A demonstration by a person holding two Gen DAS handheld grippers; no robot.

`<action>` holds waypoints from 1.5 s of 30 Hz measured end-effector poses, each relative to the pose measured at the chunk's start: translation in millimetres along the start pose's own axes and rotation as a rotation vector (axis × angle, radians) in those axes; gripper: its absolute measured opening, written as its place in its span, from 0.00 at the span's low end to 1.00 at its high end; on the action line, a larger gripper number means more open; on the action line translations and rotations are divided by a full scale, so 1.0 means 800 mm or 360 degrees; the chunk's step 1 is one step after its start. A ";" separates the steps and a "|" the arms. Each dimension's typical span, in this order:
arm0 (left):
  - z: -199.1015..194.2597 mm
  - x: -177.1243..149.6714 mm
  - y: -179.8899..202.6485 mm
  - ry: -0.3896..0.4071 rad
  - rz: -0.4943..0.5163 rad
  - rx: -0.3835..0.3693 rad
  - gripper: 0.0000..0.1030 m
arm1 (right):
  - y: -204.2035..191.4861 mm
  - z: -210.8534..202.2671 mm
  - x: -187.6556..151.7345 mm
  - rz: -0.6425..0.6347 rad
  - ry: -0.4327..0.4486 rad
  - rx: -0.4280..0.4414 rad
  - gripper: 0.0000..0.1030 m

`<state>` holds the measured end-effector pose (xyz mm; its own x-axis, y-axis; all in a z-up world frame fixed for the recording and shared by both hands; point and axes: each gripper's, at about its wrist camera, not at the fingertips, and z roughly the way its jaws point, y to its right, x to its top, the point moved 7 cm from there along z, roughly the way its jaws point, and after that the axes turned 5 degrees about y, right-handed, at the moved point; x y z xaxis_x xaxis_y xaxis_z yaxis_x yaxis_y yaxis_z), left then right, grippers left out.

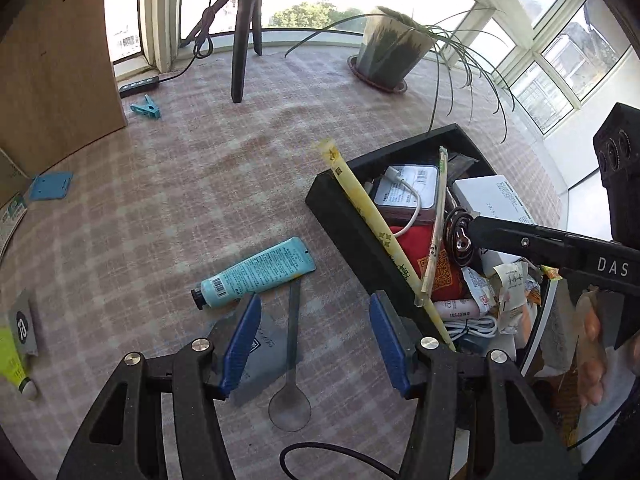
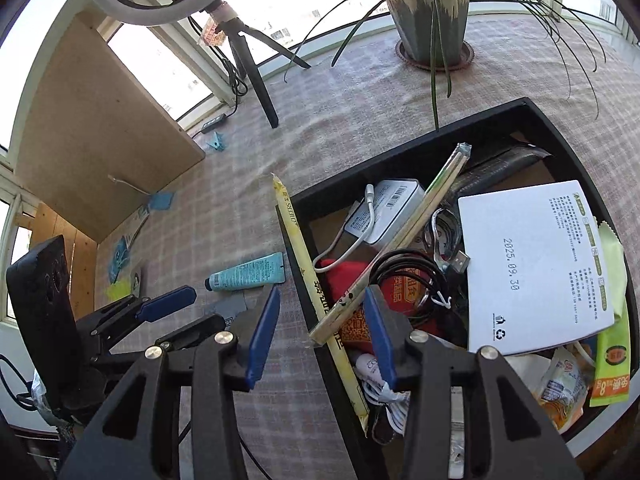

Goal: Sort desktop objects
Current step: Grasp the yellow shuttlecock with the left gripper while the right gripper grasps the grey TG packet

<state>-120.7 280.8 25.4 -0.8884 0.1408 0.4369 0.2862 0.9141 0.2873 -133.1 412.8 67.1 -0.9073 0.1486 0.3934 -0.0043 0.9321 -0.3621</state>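
My left gripper [image 1: 316, 340] hung open over bare checked cloth [image 1: 168, 184] beside the teal tube [image 1: 256, 270]. My right gripper [image 2: 320, 340], empty-jawed, straddled the black tray's [image 2: 452, 128] near wall; tray crammed with cables, packets.

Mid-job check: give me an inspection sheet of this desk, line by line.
Surface: pink checked tablecloth, wrinkled.
Job's things: black rectangular tray crammed with items; long yellow paper sleeve lies over its rim; teal hand-cream tube, grey sachet and metal spoon lie outside it.
Clutter: blue clothes peg, blue square card, yellow-green tube.
Grippers: left gripper open above the spoon; right gripper open, straddling the tray's rim, holding nothing.
Cables: white cable and black coiled cable inside the tray.
Surroundings: potted spider plant, black tripod, windows.
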 end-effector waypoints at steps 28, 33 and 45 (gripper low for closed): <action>-0.114 -0.152 -0.373 0.0253 -0.0981 0.0698 0.52 | -0.285 0.172 -0.032 -0.0486 -0.0362 0.0347 0.47; -0.099 -0.150 -0.387 0.0229 -0.0979 0.0725 0.52 | -0.340 0.221 -0.047 -0.0554 -0.0416 0.0386 0.47; -0.089 -0.150 -0.409 0.0251 -0.0993 0.0679 0.38 | -0.410 0.297 -0.074 -0.0576 -0.0605 0.0427 0.44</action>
<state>-82.5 -62.7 -60.0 -0.7691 -0.4752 0.4275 -0.4422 0.8785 0.1810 -178.0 20.1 -37.9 -0.9151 -0.3386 0.2191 -0.4033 0.7781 -0.4816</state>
